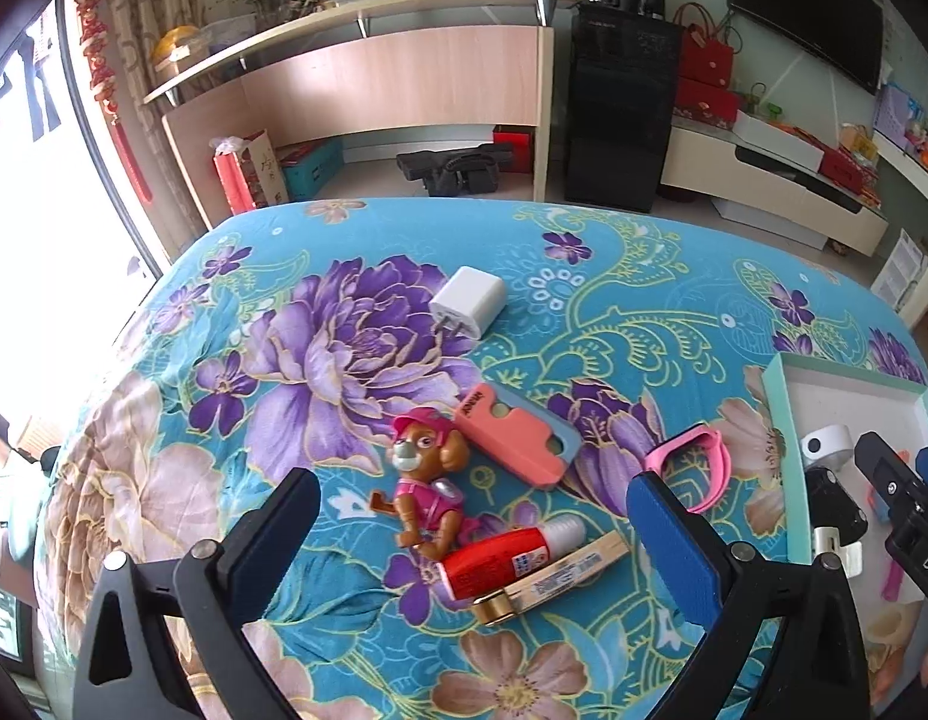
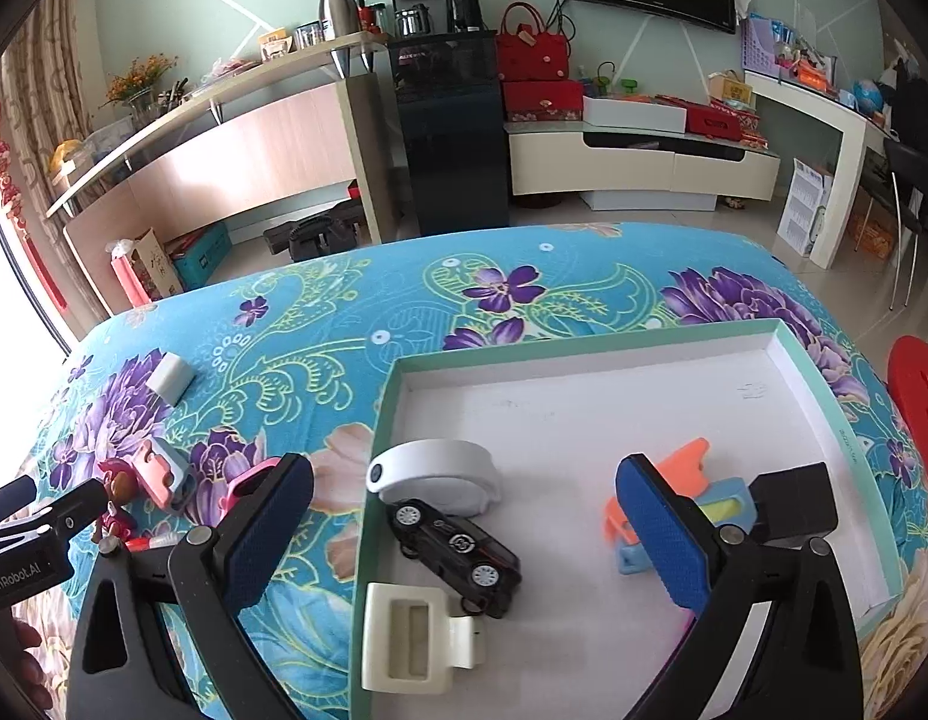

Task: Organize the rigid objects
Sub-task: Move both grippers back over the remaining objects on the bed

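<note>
Right gripper (image 2: 464, 534) gaped wide, empty, over tray's near-left rim (image 2: 374, 480); toy car (image 2: 458, 558) inside. Left gripper (image 1: 472, 534) spread apart, empty, above dog figure (image 1: 425, 480), glue tube (image 1: 511, 558). Open cloth (image 1: 643, 312) far side; charger (image 1: 468, 302) there.

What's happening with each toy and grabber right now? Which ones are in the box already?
left gripper: open, empty
right gripper: open, empty
toy car: in box
white band: in box
puppy figure: on bedspread
white charger: on bedspread
pink band: on bedspread
red tube: lying on bedspread
</note>
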Action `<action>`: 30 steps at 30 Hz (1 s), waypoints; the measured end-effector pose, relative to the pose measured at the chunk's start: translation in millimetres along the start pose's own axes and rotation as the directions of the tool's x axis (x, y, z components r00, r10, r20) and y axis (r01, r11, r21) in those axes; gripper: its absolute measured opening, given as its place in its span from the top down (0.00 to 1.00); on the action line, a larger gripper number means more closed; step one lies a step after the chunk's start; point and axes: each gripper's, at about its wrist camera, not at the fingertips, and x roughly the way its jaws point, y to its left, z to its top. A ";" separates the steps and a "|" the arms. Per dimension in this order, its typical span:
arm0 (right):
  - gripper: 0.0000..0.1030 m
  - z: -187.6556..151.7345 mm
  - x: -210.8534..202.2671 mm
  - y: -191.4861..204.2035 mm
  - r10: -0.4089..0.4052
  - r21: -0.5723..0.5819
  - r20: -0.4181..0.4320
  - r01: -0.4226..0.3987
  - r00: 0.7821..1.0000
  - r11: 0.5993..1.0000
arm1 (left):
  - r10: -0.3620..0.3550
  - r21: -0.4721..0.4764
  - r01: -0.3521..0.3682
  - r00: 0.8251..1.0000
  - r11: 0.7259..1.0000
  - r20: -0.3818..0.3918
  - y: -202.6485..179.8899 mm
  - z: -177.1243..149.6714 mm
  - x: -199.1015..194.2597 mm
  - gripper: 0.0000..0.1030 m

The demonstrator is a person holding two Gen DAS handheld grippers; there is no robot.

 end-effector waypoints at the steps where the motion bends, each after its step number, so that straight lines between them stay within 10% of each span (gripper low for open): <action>1: 0.02 -0.7 1.5 4.8 0.003 -0.011 -0.003 -0.003 1.000 1.000 | 0.006 -0.018 -0.006 1.000 1.000 0.003 6.8 -1.5 -0.4 0.00; 18: 0.02 -18.8 20.6 98.0 0.173 -0.125 -0.095 -0.184 0.980 0.975 | 0.059 -0.239 -0.068 0.997 0.969 -0.044 114.9 -21.9 10.0 0.00; 30: 0.02 -49.1 34.4 138.4 0.213 -0.216 -0.218 -0.259 0.953 0.941 | 0.028 -0.251 -0.062 0.990 0.966 -0.138 123.7 -40.5 36.6 0.00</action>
